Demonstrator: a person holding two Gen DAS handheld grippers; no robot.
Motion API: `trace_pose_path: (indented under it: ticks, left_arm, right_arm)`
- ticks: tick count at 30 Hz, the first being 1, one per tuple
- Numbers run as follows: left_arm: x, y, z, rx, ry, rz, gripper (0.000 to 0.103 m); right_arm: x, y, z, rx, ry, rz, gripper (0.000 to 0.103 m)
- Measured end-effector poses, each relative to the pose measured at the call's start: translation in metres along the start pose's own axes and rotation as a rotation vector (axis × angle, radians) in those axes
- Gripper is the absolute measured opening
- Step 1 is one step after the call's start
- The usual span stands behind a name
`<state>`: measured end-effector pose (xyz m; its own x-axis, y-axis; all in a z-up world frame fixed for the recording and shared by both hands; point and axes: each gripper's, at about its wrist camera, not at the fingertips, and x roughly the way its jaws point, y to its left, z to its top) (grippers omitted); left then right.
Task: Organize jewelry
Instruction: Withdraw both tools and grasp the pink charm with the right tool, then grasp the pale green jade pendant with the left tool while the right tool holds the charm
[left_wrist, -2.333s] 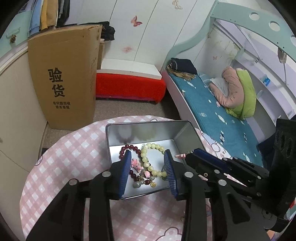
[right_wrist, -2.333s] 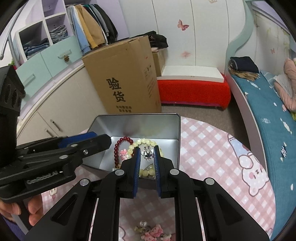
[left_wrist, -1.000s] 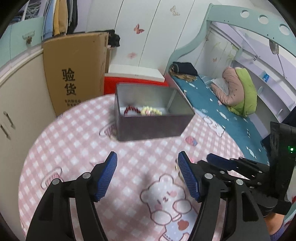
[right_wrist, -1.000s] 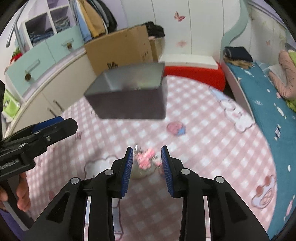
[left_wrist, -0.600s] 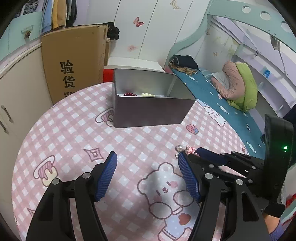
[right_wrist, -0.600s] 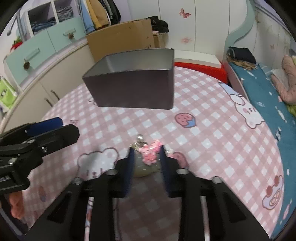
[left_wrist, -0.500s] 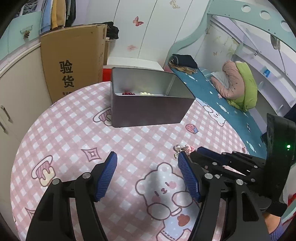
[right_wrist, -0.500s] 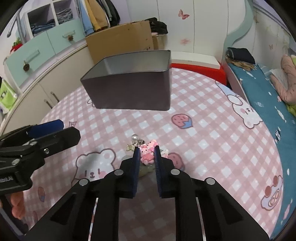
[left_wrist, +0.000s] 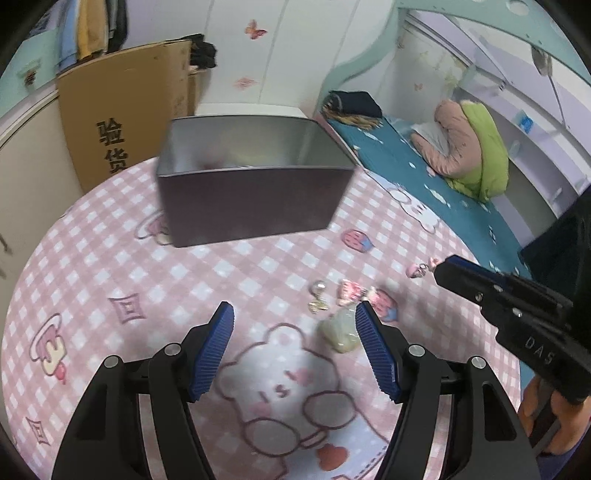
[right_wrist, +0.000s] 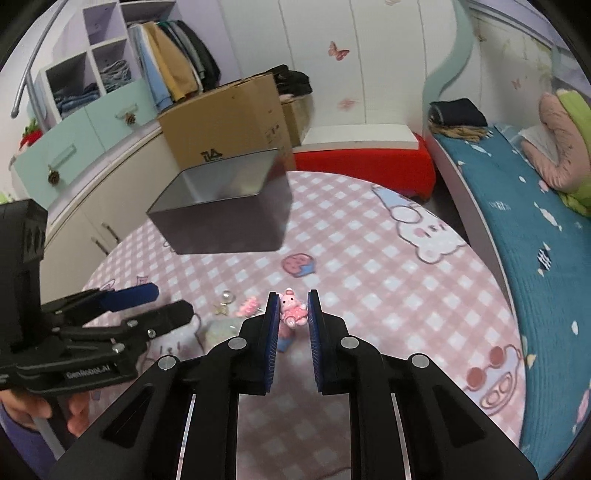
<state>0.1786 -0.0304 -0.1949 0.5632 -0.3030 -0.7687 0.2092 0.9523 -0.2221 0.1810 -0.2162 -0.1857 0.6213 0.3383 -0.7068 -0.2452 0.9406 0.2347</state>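
My right gripper is shut on a small pink pig charm, held just above the pink checked tablecloth. In the left wrist view that charm hangs at the tip of the right gripper. My left gripper stands open over the cloth with nothing between its pads. Close to its right pad lie a silver bead charm, a pink bow piece and a pale green piece. The open metal tin stands farther back; its contents are blurred.
A tall cardboard box and pale cabinets stand behind the round table at the left. A red bench lies beyond the tin. The bed runs along the right side. A hand holds the left gripper's handle.
The right gripper's jaws have come together on the pink pig charm and carried it up and to the right, away from the other pieces. The left gripper has moved forward and lower, staying open.
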Motion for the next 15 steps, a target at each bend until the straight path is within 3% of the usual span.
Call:
trace_pose_path:
  ticks: [7,11,14,15]
  left_arm:
    - [0.023,-0.025,-0.007,0.067,0.058,-0.006,0.066]
    - [0.029,-0.034,-0.008,0.102,0.049,0.028,0.066]
    - [0.031,-0.039,-0.007,0.136,0.053,0.056,0.063]
    - [0.031,-0.041,-0.008,0.155,0.049,0.075,0.057]
  right_arm:
    - [0.001,-0.016,-0.009,0.035,0.006,0.012,0.016]
    - [0.001,-0.018,-0.012,0.041,0.006,0.021,0.016]
    - [0.001,-0.019,-0.014,0.047,0.005,0.03,0.016]
    - [0.001,-0.02,-0.014,0.048,0.005,0.032,0.016]
